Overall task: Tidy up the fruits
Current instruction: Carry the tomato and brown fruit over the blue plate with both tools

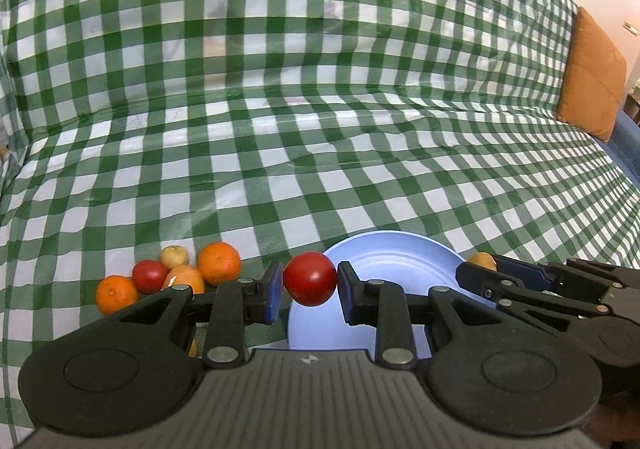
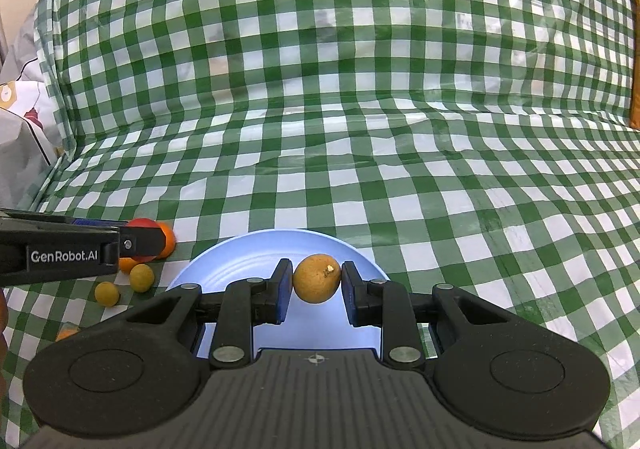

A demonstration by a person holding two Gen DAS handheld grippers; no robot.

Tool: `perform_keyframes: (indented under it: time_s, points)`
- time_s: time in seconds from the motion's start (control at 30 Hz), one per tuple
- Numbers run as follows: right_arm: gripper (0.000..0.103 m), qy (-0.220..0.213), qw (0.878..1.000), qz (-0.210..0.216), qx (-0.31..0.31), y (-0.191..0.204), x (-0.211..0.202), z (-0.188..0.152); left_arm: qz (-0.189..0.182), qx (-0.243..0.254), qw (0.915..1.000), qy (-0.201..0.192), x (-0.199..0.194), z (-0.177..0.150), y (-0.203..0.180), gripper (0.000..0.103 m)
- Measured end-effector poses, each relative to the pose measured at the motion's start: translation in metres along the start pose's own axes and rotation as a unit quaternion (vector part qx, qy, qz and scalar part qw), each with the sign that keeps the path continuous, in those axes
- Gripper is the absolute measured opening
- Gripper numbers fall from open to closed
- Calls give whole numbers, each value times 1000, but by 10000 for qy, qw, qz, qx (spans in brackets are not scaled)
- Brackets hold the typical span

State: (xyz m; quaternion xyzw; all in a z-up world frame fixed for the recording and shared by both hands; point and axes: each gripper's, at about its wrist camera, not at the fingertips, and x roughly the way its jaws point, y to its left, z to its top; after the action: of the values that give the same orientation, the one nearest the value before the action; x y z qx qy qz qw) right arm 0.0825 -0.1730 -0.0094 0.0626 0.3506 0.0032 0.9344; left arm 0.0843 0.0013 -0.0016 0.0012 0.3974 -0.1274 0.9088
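Observation:
My left gripper (image 1: 310, 284) is shut on a red round fruit (image 1: 310, 278), held at the left edge of a light blue plate (image 1: 404, 261). My right gripper (image 2: 316, 281) is shut on a small tan-yellow fruit (image 2: 317, 278) above the same plate (image 2: 240, 261). In the left wrist view the right gripper (image 1: 486, 267) comes in from the right over the plate's far side with the tan fruit (image 1: 482, 260) in it. A pile of fruit lies left of the plate: two oranges (image 1: 219, 263), a red fruit (image 1: 149, 276) and a pale one (image 1: 175, 256).
Green and white checked cloth (image 1: 320, 129) covers the whole surface and rises at the back. An orange cushion (image 1: 592, 77) stands at the far right. Two small yellow fruits (image 2: 141, 278) lie loose left of the plate. Grey bedding (image 2: 20, 137) sits at the far left.

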Motion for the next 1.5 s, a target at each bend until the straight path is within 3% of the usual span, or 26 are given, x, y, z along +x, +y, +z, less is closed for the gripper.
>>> perform_keyframes:
  time_s: [0.5, 0.77, 1.37, 1.5]
  points:
    - [28, -45, 9990, -302, 327, -21, 0, 4, -584, 233, 9979, 168, 8, -1, -9, 32]
    - [28, -22, 9992, -273, 275, -15, 1, 1, -752, 648, 9946, 311, 13, -6, -25, 32]
    - [28, 62, 9993, -272, 255, -14, 7, 0, -877, 776, 9924, 378, 17, -8, -33, 32]
    - [34, 161, 9990, -306, 269, -13, 10, -2, -825, 676, 9935, 387, 18, -8, -32, 40]
